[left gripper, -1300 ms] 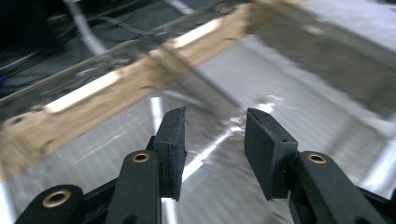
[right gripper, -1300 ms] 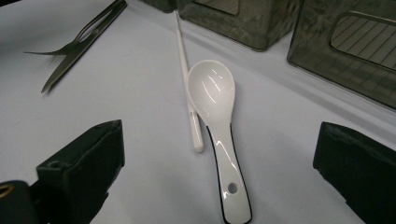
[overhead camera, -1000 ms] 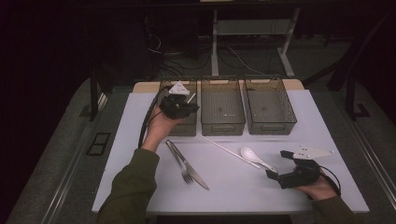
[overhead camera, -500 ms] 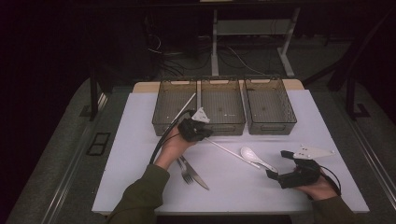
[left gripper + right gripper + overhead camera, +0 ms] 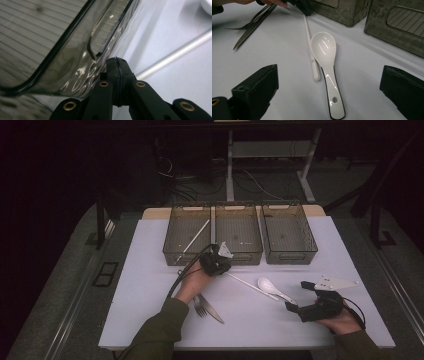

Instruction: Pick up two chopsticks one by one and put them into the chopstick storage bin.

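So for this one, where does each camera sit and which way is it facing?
High view: fixed above the person's side, looking forward and down on the table; both forearms, left gripper and right gripper show.
Left gripper view: rides the left gripper, looking along its shut fingers at a bin wall and the chopstick.
Right gripper view: rides the right gripper, low over the table, facing the spoon between its open fingers; the other hand shows far off.
Shared: all three views show the chopstick.

Your left tongs point(image 5: 217, 265) sit at the near end of a white chopstick point(image 5: 251, 286) on the surface point(image 5: 150, 270), just before the bins point(image 5: 240, 257), while your right tongs point(image 5: 292, 308) rest near the spoon point(image 5: 272, 289).
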`<state>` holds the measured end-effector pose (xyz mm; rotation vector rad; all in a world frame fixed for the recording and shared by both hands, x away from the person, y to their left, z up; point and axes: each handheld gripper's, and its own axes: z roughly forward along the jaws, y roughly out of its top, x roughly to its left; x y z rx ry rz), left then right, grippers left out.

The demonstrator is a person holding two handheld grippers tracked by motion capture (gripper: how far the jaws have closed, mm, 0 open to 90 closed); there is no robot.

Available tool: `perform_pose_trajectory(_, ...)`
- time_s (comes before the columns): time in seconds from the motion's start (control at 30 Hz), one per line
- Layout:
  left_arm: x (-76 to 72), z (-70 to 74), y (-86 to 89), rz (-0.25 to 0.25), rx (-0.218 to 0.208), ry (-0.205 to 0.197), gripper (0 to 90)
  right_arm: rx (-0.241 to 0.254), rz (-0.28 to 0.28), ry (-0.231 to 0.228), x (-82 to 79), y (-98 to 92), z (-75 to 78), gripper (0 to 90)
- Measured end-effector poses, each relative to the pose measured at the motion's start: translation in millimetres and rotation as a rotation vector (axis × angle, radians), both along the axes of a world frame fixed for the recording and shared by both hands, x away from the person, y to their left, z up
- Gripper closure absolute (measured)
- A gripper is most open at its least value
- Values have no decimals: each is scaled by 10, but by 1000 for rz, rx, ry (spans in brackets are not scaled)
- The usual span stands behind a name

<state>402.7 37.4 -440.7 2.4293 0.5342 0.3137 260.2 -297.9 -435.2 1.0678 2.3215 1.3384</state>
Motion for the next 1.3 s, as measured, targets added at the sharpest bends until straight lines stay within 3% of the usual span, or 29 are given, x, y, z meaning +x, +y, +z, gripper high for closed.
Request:
perform_pose_trajectory(0.3, -87, 31, 106, -9, 3, 57, 886, 3, -5, -2, -3, -9, 4, 20)
perform_pose_trajectory(0.43, -130, 30, 159, -7, -14, 74, 886, 1, -4, -2, -1, -7, 3, 20)
perform_pose_trajectory(0.53, -148, 93, 194, -20, -54, 65, 858, 2, -5, -1, -5, -4, 6, 20)
perform_pose_trajectory(0.63, -207, 186, 206, -63, -114, 74, 798, 4, -4, 0, -6, -10, 8, 20)
perform_pose_trajectory(0.7, -275, 221, 188, -125, -136, 91, 746, 4, -6, 1, -2, -11, 5, 20)
perform_pose_trajectory(0.77, -373, 227, 133, -225, -154, 124, 707, 3, -5, 0, -3, -9, 5, 20)
perform_pose_trajectory(0.83, -501, 203, 43, -327, -150, 141, 646, 1, -4, 0, -4, -6, 5, 20)
perform_pose_trajectory(0.97, -623, 132, -109, -421, -109, 145, 587, 2, -3, 0, -7, -2, 6, 20)
perform_pose_trajectory(1.13, -628, 3, -185, -448, -51, 170, 616, 2, -3, 0, -7, -3, 7, 20)
perform_pose_trajectory(1.3, -617, -3, -179, -447, -50, 156, 697, 1, -2, 1, -5, -1, 5, 20)
